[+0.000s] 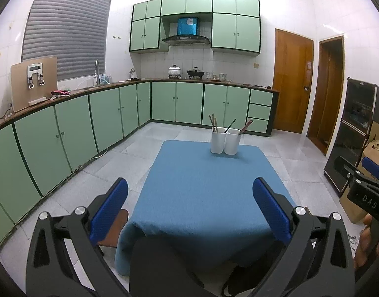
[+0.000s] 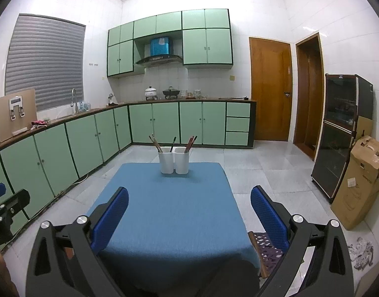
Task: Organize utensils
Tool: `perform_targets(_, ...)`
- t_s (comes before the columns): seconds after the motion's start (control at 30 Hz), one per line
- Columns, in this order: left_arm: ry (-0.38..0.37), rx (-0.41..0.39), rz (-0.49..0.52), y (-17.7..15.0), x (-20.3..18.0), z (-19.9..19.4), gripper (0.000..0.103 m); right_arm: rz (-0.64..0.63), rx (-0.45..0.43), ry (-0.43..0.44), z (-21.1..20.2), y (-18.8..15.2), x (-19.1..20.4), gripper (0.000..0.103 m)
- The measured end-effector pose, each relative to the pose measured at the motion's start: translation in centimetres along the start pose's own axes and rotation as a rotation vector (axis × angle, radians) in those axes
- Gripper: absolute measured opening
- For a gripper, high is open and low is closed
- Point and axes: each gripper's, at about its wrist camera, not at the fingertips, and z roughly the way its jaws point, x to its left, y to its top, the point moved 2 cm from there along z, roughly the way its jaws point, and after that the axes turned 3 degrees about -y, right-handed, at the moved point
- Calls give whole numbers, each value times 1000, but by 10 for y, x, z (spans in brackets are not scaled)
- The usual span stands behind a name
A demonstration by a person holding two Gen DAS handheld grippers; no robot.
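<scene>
L gripper (image 1: 189, 208) & R gripper (image 2: 189, 212) both agape, empty. Cups (image 2: 174, 160) w/ chopsticks (image 2: 190, 143) straight ahead, far table (image 2: 164, 210) edge; sticks upright-ish; neither nearer.

Readable text: "DAS" in pale letters on the black body of the right gripper (image 1: 363, 170), seen at the right edge of the left wrist view. Print on the cardboard box (image 2: 360, 183) is too small to read. Sticker on the range hood (image 1: 187, 26): illegible.
</scene>
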Motion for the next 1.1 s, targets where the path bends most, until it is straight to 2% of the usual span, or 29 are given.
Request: perform_targets(1.1,-5,6,-7,-3,2,0,98,4,0,1,-2,-1,-1,97)
